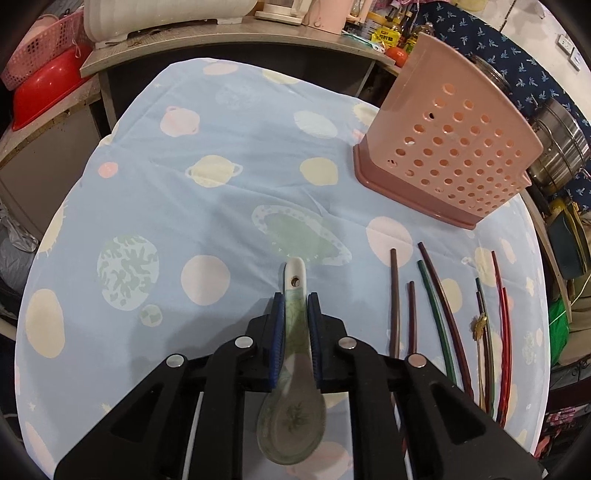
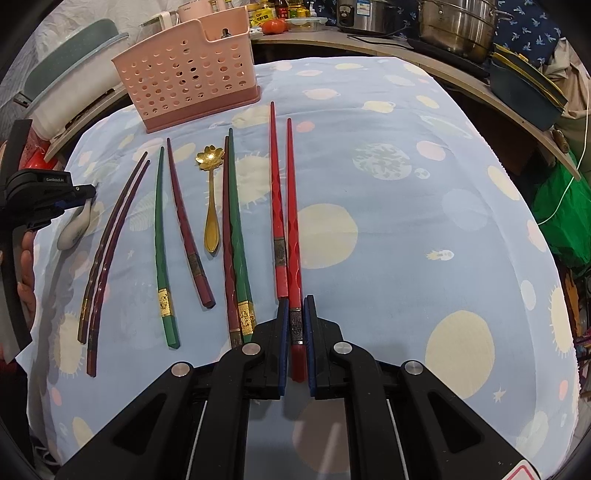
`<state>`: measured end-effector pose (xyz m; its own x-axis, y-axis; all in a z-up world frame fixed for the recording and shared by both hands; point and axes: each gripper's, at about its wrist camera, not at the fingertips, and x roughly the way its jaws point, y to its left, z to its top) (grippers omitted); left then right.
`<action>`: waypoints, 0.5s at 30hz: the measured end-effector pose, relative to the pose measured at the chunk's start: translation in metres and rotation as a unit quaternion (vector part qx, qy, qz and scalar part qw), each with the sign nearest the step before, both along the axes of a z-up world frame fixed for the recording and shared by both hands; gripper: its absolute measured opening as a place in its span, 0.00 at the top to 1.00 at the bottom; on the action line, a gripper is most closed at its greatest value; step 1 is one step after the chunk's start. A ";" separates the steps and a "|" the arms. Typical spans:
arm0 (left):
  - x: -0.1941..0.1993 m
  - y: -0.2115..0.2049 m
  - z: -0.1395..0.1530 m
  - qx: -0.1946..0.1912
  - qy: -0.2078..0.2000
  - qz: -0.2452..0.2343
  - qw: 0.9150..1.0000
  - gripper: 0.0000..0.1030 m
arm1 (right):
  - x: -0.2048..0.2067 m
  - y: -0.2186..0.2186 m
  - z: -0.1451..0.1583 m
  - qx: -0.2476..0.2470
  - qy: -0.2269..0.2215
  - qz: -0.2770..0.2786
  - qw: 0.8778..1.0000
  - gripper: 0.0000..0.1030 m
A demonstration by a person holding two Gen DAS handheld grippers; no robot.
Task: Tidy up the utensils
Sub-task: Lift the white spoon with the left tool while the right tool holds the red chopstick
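- Your left gripper (image 1: 296, 306) is clenched on the ceramic spoon (image 1: 293, 376); the blue pads press on both sides of the handle, the bowl lies back between the black arms, and the handle tip with its small hole points forward over the tablecloth (image 1: 221, 206).
- Your right gripper (image 2: 295, 306) is closed around one red chopstick (image 2: 294, 229) near its thick end; the pads touch it on both sides; its thin tip points toward the far side of the table.
- The second red chopstick (image 2: 276, 206) lies just beside the held one, on its left, and it almost touches the left finger; this one is the closest thing in your way.
- To the left lie the other utensils in rough rows: a green and a dark red chopstick (image 2: 233, 236) close together, the gold spoon (image 2: 210, 206) with a flower-shaped bowl, one maroon chopstick (image 2: 186, 229), one green chopstick (image 2: 160, 251), and a pair of dark curved-looking chopsticks (image 2: 110, 243) at the far left.
- The pink utensil holder (image 2: 188, 70) with round holes stands upright at the far edge of the cloth, behind the rows; in the left view the same holder (image 1: 450, 144) is ahead and to the right of the spoon, well apart from it.
- Behind the table you see a counter with steel pots (image 2: 458, 26), bottles and a tomato (image 2: 274, 25).
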<state>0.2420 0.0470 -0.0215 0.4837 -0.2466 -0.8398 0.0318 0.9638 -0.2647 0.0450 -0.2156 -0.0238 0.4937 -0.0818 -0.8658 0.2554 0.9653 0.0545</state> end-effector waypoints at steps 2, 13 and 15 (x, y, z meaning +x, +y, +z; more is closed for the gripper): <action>-0.007 0.000 0.006 0.003 -0.007 0.000 1.000 0.89 | -0.002 0.000 0.001 0.000 -0.001 0.001 1.000 0.92; -0.070 0.003 0.051 0.003 -0.045 -0.015 0.999 0.90 | -0.028 -0.003 0.022 0.002 -0.015 0.001 1.000 0.93; -0.081 0.003 0.060 0.000 -0.052 -0.020 0.998 0.91 | -0.034 -0.004 0.027 0.002 -0.021 0.000 1.000 0.93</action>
